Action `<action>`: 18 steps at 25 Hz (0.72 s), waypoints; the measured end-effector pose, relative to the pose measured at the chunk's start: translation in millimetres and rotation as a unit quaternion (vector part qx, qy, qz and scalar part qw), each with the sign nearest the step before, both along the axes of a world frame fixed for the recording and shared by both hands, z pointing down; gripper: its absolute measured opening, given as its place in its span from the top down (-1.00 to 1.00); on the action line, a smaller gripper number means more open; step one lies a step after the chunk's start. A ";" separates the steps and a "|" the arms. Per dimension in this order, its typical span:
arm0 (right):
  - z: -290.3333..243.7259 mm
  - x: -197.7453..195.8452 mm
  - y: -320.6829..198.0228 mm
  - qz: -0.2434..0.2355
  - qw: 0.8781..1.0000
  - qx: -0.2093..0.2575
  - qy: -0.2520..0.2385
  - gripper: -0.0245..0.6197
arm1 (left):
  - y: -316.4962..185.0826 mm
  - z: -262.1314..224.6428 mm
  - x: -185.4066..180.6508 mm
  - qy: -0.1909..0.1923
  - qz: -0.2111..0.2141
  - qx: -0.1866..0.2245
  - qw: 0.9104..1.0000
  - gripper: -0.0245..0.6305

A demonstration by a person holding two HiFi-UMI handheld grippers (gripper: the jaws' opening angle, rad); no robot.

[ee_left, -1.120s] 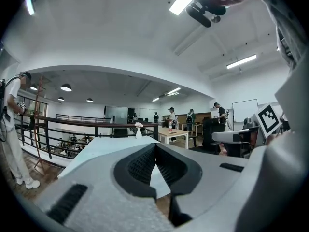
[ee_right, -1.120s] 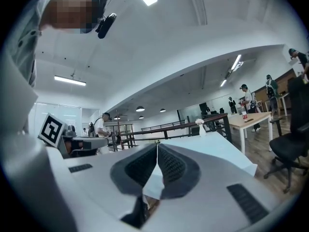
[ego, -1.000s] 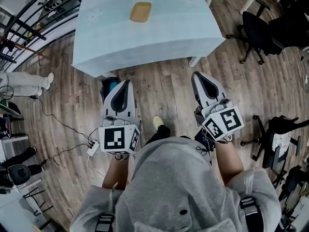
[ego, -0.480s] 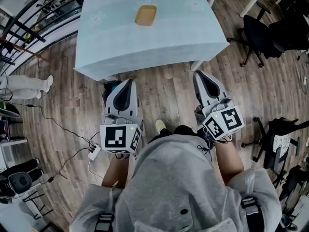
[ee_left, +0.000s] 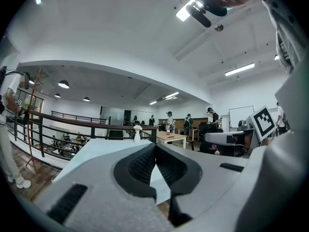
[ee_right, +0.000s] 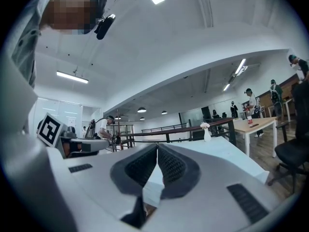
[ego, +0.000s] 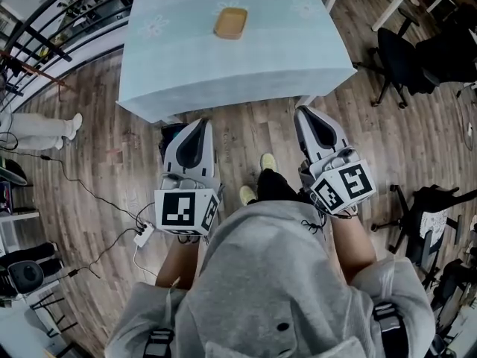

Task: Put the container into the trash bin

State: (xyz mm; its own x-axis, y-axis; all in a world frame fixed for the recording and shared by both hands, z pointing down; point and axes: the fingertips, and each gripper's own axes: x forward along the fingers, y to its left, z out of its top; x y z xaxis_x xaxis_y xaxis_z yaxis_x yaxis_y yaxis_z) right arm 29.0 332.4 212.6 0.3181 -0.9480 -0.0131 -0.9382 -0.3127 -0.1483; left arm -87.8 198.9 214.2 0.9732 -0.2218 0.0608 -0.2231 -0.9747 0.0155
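Both the left gripper [ego: 199,125] and right gripper [ego: 305,114] have jaws pressed together, empty, with the container [ego: 230,23] well off at twelve o'clock on the table [ego: 223,73], so arriving unopened risks shoving it away.

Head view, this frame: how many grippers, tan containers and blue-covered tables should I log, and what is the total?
Grippers: 2, the left gripper and the right gripper, both shut and empty
Tan container: 1, on the table
Blue-covered table: 1
Total: 4
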 end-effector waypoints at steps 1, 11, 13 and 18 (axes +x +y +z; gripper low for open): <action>-0.2 0.7 -0.4 -0.001 1.000 0.000 0.001 0.83 | 0.3 -1.2 0.5 0.002 0.000 0.001 1.000 0.86; -0.1 8.2 -14.9 -0.008 1.000 0.003 0.014 0.83 | -13.8 -6.4 7.4 0.010 -0.008 0.017 1.000 0.86; 1.0 14.1 -17.0 -0.008 1.000 0.004 0.013 0.83 | -15.4 -8.1 12.3 0.012 -0.008 0.020 1.000 0.86; 1.4 28.3 -24.7 -0.006 1.000 0.011 0.014 0.83 | -24.1 -4.5 26.8 0.014 -0.007 0.020 1.000 0.86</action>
State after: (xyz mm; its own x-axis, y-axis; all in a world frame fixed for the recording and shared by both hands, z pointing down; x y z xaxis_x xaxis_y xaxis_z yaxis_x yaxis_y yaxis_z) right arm 57.3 307.7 214.0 0.3054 -0.9512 -0.0439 -0.9460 -0.2978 -0.1283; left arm -61.0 174.7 209.6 0.9713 -0.2365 0.0241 -0.2361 -0.9716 -0.0171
